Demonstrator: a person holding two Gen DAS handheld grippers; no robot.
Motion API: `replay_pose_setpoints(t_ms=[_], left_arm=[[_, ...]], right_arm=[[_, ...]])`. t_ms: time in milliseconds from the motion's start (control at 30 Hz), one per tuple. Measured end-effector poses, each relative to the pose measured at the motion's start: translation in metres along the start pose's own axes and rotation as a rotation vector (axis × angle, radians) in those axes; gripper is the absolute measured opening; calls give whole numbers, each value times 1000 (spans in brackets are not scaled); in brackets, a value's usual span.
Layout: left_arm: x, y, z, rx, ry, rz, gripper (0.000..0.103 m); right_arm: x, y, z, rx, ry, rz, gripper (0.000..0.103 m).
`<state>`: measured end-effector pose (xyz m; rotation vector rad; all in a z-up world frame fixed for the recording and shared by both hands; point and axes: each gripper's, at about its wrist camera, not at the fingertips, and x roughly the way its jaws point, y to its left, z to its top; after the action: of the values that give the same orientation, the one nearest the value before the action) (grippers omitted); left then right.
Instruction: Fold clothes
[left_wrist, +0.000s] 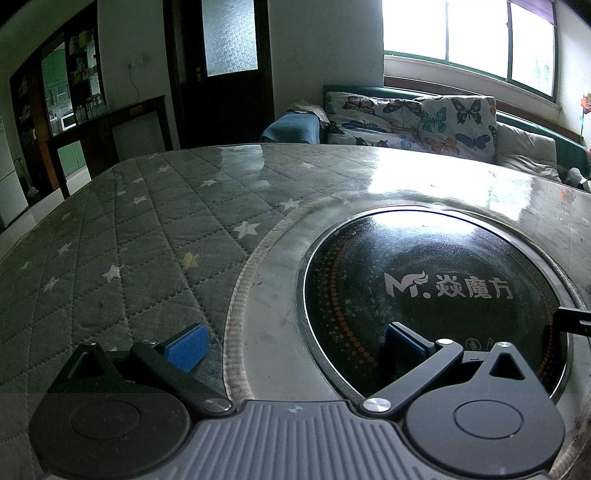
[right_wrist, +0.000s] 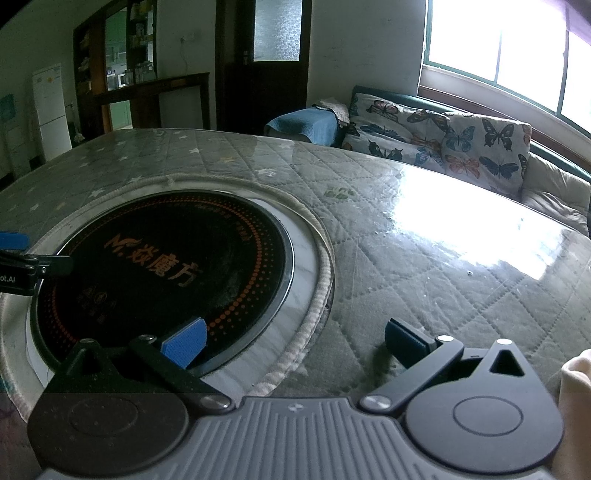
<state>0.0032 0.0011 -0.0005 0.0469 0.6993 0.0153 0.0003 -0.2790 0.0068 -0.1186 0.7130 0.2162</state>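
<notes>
My left gripper (left_wrist: 293, 345) is open and empty, low over the table, with blue pads (left_wrist: 186, 345) wide apart. My right gripper (right_wrist: 293, 341) is open and empty too, beside it. A pale cream cloth edge (right_wrist: 576, 406) shows at the far right of the right wrist view, beside the right gripper; most of it is out of frame. The left gripper's tip (right_wrist: 22, 258) shows at the left edge of the right wrist view, and the right gripper's tip (left_wrist: 574, 319) shows at the right edge of the left wrist view. No garment lies between the fingers.
The table has a grey quilted star-print cover (left_wrist: 129, 240) under clear film, with a round black induction cooktop (left_wrist: 424, 295) set in the middle, also in the right wrist view (right_wrist: 166, 273). A sofa with butterfly cushions (left_wrist: 413, 118) stands behind the table, under a window.
</notes>
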Motion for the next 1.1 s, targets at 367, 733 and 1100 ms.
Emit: replay_pose_setpoints(t_ms=[367,733,1100], left_arm=[[1,-1,-1,1,4,1,103],[-3,-12,4,2,35,-18,103],[-27,-50,10,61,37,-122,103]], right_arm=[[0,2,0,-3,2,-6,103],[-12,7,-5,-26,2,-35,103],[-46,-8,-6,41,-26,-17,103]])
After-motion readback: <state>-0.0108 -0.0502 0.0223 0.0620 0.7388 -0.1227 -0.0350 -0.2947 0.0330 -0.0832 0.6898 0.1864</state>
